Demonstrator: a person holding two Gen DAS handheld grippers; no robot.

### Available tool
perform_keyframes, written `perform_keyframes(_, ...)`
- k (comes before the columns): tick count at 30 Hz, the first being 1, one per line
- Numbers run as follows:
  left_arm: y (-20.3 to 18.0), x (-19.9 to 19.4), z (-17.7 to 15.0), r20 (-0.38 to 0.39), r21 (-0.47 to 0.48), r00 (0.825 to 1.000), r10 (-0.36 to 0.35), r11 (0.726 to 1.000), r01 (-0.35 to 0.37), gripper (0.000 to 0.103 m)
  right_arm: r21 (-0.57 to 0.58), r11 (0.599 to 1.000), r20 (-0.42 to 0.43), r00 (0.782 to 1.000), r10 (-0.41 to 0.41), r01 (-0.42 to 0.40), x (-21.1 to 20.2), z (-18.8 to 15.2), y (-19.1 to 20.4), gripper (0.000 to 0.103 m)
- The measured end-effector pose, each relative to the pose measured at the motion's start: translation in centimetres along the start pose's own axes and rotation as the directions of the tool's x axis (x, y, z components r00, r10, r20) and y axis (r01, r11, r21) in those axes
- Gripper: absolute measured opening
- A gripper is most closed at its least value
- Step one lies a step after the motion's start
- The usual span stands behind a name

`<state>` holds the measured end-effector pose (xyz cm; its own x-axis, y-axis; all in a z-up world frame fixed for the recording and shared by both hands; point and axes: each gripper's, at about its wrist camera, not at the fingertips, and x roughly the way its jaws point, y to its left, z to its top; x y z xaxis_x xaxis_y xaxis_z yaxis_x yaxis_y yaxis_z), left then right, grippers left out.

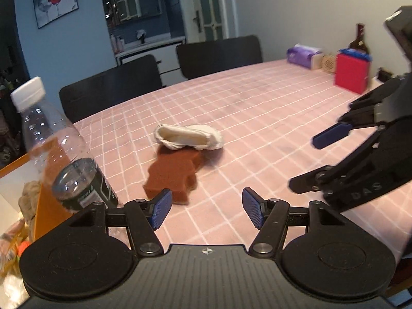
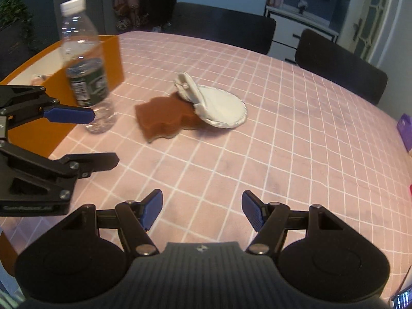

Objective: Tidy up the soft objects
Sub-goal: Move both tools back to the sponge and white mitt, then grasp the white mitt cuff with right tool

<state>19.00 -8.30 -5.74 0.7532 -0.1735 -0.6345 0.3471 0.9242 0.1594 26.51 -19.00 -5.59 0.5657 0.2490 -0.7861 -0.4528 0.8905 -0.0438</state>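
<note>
The left gripper (image 1: 206, 208) hovers low over the pink checked tablecloth (image 1: 257, 118), its blue-padded fingers spread wide with nothing between them. The right gripper (image 2: 202, 209) is likewise wide open and empty; seen from the left wrist view, its black body bears the raised letters "DAS", and in the right wrist view the left gripper's side shows a white printed line too blurred to read.

Just ahead of the left gripper lies a brown sponge (image 1: 175, 175) with a notched outline, flat on the cloth. A white round cloth pad (image 2: 221, 105) with a folded-up strap touches the sponge's far edge and partly overlaps it.

Left of the sponge stands a clear bottle (image 2: 85, 69) with a white cap and a dark green label; its print cannot be read. Beside and behind it sits an orange box (image 2: 113, 59), open-topped.

At the table's far end are a red box (image 1: 351, 73), a purple pack (image 1: 301, 55) and a dark bottle (image 1: 358, 41).
</note>
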Motion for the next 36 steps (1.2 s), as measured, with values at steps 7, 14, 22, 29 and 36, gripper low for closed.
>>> perform_keyframes(7, 1.2, 4.0, 2.1, -0.092, -0.015, 0.995, 0.048, 0.999, -0.050, 0.074, -0.024, 1.000, 0.047, 0.999, 0.001, 0.000, 2.3, 3.3, -0.6, 0.067)
perform_keyframes(14, 1.7, 7.0, 3.3, -0.196, 0.010, 0.977, 0.090, 0.996, -0.089, 0.074, -0.178, 0.984, 0.046, 0.999, 0.001, 0.007, 7.0, 6.0, -0.8, 0.060)
perform_keyframes(22, 1.9, 8.6, 3.6, -0.232, 0.026, 0.967, 0.106, 0.994, -0.103, 0.076, -0.279, 0.960, 0.047, 0.999, 0.023, -0.009, 10.6, 7.6, -0.1, 0.042)
perform_keyframes(29, 2.0, 9.6, 3.9, -0.224, 0.026, 0.967, 0.120, 0.993, -0.117, 0.085, -0.212, 0.975, 0.014, 0.998, 0.065, -0.061, 11.0, 7.4, -1.5, 0.010)
perform_keyframes(36, 1.7, 11.3, 3.4, -0.234, 0.036, 0.960, 0.155, 0.988, -0.151, 0.090, -0.157, 0.987, -0.025, 0.999, 0.043, -0.046, 8.6, 5.3, -3.2, 0.009)
